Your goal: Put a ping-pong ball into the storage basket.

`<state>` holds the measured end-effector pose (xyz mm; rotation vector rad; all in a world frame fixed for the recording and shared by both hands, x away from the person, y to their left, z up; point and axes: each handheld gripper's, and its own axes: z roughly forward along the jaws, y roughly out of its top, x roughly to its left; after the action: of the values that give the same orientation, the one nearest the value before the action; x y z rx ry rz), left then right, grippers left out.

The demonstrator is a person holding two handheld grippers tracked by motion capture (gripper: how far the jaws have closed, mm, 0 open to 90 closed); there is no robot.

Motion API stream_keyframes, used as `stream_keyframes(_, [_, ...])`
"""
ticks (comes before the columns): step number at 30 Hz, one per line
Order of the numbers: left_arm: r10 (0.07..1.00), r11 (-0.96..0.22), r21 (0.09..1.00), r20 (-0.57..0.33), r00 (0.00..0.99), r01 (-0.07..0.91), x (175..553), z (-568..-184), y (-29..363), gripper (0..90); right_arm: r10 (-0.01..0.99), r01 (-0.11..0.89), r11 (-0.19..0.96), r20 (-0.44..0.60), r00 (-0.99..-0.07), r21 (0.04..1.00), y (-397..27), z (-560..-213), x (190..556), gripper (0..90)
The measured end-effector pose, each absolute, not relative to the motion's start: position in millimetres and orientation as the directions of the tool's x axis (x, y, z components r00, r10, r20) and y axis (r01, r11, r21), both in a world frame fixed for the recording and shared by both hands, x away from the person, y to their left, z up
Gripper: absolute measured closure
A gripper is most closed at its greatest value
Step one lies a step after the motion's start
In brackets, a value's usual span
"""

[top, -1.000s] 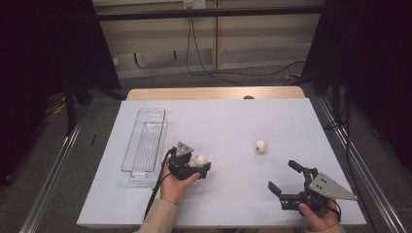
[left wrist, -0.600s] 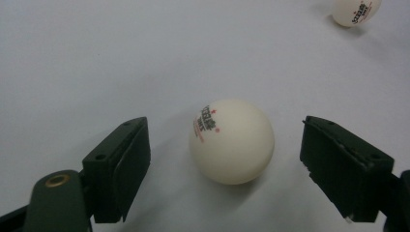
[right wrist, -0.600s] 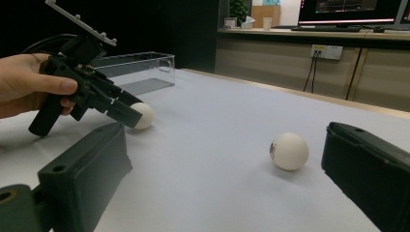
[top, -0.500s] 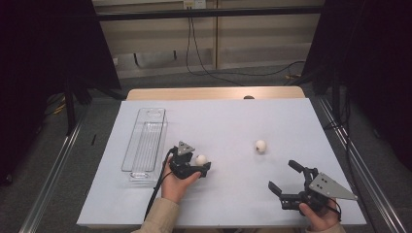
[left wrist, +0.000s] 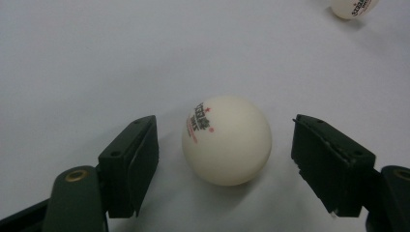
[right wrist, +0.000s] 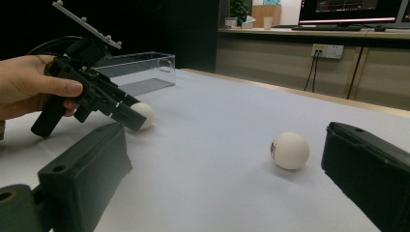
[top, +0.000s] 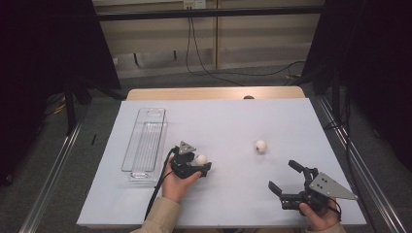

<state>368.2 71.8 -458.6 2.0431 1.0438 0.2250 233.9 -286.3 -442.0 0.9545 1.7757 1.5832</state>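
The near ball (left wrist: 226, 140) was seen resting on the white counter (top: 233, 121) squarely between the jaws of the left claw (top: 196, 165), which had just been closing yet touched nothing, while the right claw (top: 287, 180) was held wide and empty, well apart.

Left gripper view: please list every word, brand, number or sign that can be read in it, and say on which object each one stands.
Near ball, between the open jaws: a red and dark printed logo with a small star; too blurred to read.
Far ball, at the top right edge: a dark and red print; also too blurred and cut off to read.
Jaw pads and white table: no text.
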Motion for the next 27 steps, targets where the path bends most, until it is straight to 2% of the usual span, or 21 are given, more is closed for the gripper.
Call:
stream_keyframes(14, [0.736,-0.343,0.724,-0.188,0.65,0.598,368.2,-459.3,71.3,30.7,0.812,0.138,0.044,0.045,-0.582,0.99,-286.6,-442.2,234.2,2.1])
stream_keyframes(27, [0.738,-0.371,0.727,-0.146,0.659,0.577,366.2,-459.0,69.2,38.4,0.811,0.138,0.045,0.044,-0.583,0.989,-286.1,-442.0,234.1,2.1])
